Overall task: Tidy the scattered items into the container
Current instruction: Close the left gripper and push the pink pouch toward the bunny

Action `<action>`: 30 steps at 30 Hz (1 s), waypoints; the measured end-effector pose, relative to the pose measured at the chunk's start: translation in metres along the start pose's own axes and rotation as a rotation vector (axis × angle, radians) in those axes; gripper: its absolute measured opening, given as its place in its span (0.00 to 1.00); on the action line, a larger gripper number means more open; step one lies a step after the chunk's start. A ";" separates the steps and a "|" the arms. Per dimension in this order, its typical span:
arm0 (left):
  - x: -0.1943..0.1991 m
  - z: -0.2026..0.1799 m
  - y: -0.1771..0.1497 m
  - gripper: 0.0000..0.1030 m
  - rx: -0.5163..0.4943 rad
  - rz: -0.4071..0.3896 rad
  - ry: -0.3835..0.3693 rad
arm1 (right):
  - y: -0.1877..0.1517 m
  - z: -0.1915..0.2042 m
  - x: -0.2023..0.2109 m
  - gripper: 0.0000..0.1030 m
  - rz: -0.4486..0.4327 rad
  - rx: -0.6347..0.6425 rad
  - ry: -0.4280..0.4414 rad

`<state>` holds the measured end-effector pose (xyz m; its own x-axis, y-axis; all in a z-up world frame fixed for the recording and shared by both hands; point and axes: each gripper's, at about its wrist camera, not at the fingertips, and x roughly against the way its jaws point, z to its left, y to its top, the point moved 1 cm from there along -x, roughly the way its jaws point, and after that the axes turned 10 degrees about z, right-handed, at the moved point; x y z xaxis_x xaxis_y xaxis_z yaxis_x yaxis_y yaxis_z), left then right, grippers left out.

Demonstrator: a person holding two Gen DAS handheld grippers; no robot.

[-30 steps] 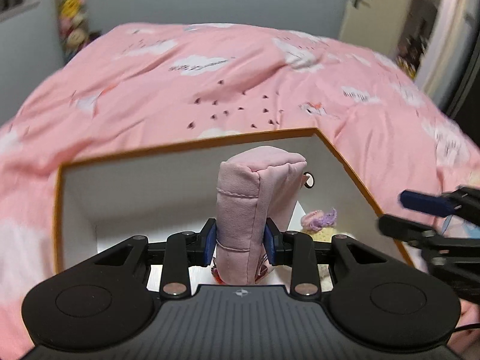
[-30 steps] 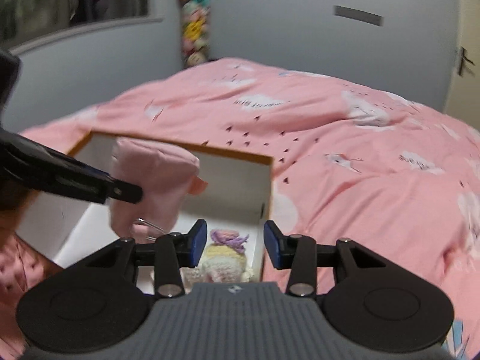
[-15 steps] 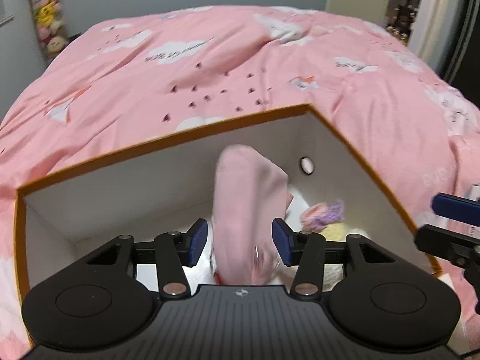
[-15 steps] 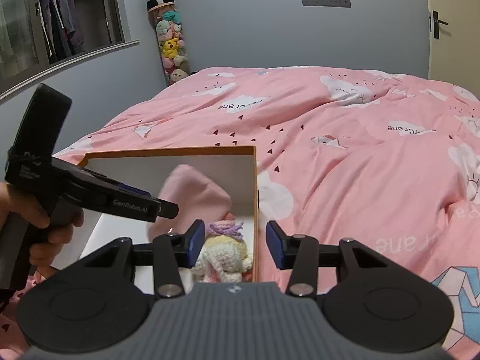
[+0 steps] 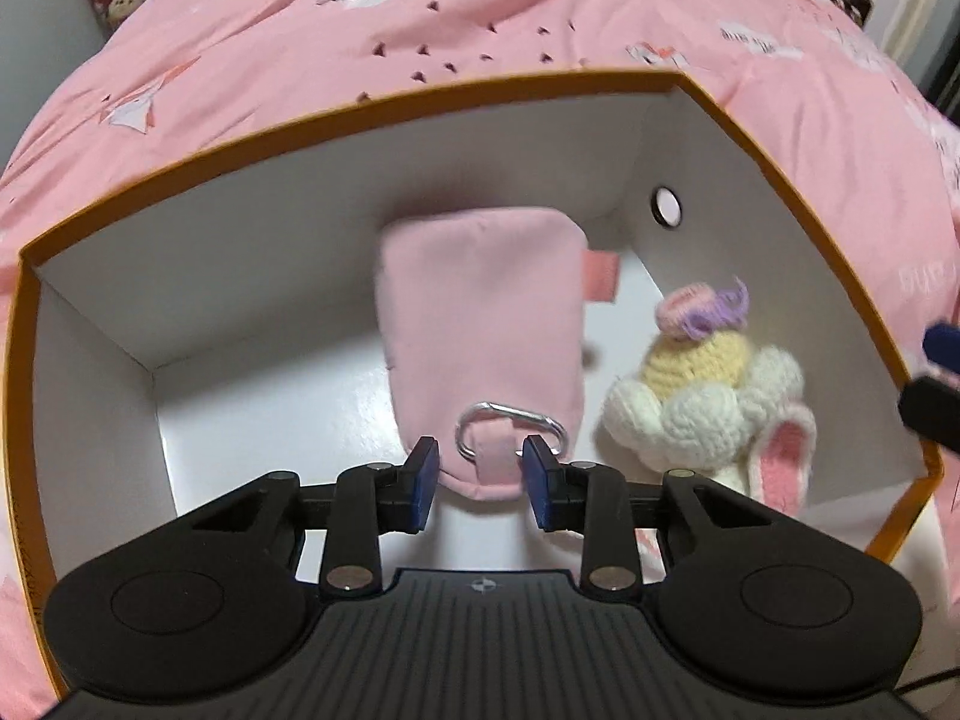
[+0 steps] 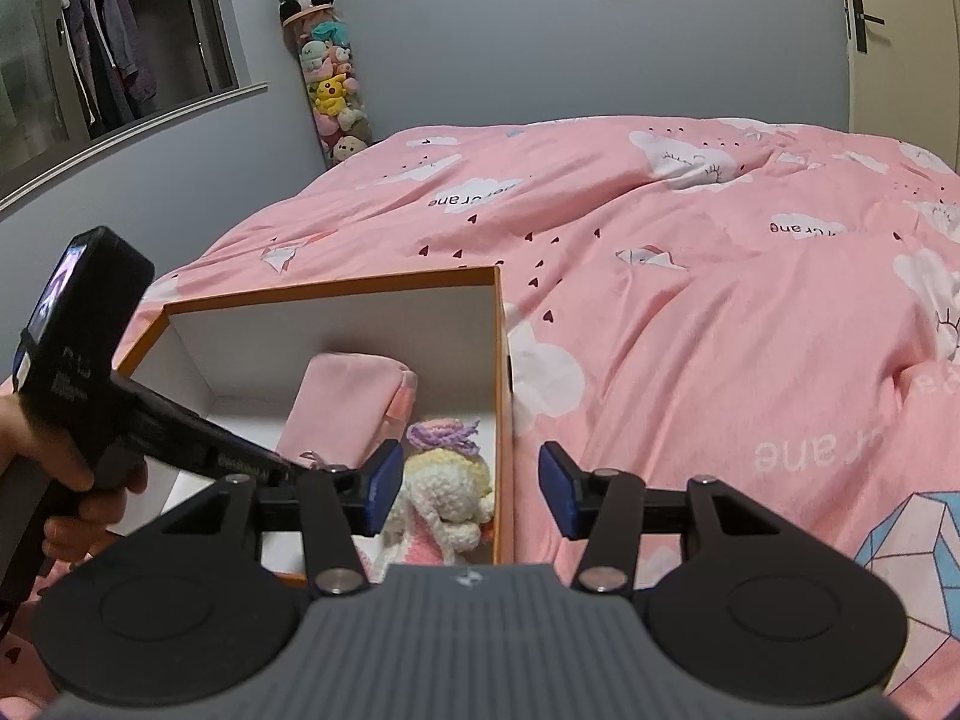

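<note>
A white box with an orange rim (image 5: 360,105) (image 6: 336,291) sits on the bed. Inside it a pink pouch (image 5: 480,312) (image 6: 348,408) lies flat, its metal clip (image 5: 510,429) toward me. Beside it on the right lies a crocheted doll (image 5: 702,396) (image 6: 444,480). My left gripper (image 5: 480,480) (image 6: 300,468) points down into the box with its jaws closing. The pouch's near end shows between the pads, and I see no pad pressing on it. My right gripper (image 6: 462,495) hovers over the box's right wall. Its jaws are opening and hold nothing.
The pink bed cover (image 6: 720,300) spreads around the box to the far wall. A column of plush toys (image 6: 327,90) stands in the back corner, and a door (image 6: 900,30) is at the far right. A hand (image 6: 60,480) holds the left gripper's handle.
The left gripper let go of the upright pouch, which tipped over and now lies flat on the box floor. That gripper tilted downward and sank toward the box. The right jaws widened.
</note>
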<state>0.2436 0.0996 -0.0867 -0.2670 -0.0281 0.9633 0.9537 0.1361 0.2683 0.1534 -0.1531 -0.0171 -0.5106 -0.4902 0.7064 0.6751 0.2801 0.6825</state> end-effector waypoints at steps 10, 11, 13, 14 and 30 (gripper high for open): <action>-0.024 0.010 0.015 0.36 0.037 0.182 -0.116 | -0.001 -0.002 -0.004 0.57 0.014 -0.009 -0.006; -0.026 0.010 0.015 0.36 0.041 0.188 -0.130 | -0.001 -0.002 -0.004 0.57 0.016 -0.011 -0.009; -0.027 0.009 0.017 0.36 0.041 0.189 -0.137 | -0.001 -0.002 -0.005 0.57 0.019 -0.011 -0.012; -0.026 0.009 0.017 0.36 0.042 0.181 -0.130 | -0.001 -0.002 -0.005 0.57 0.020 -0.010 -0.011; -0.009 0.030 0.016 0.34 0.094 0.102 -0.006 | -0.002 -0.003 -0.009 0.58 0.031 -0.017 -0.017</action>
<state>0.2573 0.1322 -0.0909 -0.1702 -0.0038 0.9854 0.9589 0.2299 0.1665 0.1577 -0.1519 -0.0252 -0.4978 -0.4673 0.7306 0.6996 0.2815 0.6567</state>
